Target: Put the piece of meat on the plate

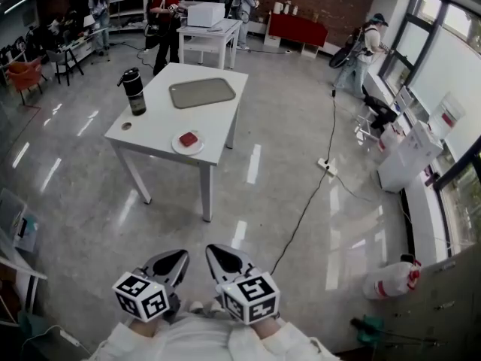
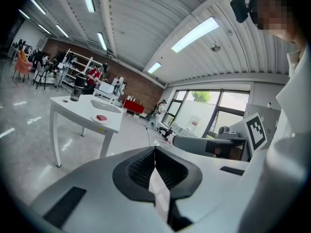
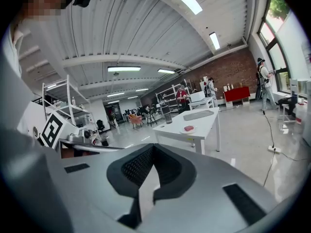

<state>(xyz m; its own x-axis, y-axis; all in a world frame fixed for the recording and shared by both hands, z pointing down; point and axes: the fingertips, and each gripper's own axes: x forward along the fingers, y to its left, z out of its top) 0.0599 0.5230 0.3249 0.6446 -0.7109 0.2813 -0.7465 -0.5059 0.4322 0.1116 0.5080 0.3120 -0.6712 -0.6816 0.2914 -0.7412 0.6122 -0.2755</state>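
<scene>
Close against my chest, the left gripper [image 1: 174, 260] and right gripper [image 1: 225, 258] both have their fingers clenched on nothing. Well away, the piece of meat [image 1: 189, 138] already lies on the plate [image 1: 179, 148] by the bench's [image 1: 154, 115] near edge, toward its right corner; the tray [image 1: 201, 92] behind holds nothing. Reaching in carelessly could, I judge, shove that plate off the edge.

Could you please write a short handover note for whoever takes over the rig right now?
Left hand-held gripper: shut, empty, held close to the body.
Right hand-held gripper: same.
Piece of meat: already on the plate, near the white table's front edge, across the floor from both grippers.
Done: the placement, as far as these views show.
To do: seemingly nothing but a closer check.
</scene>
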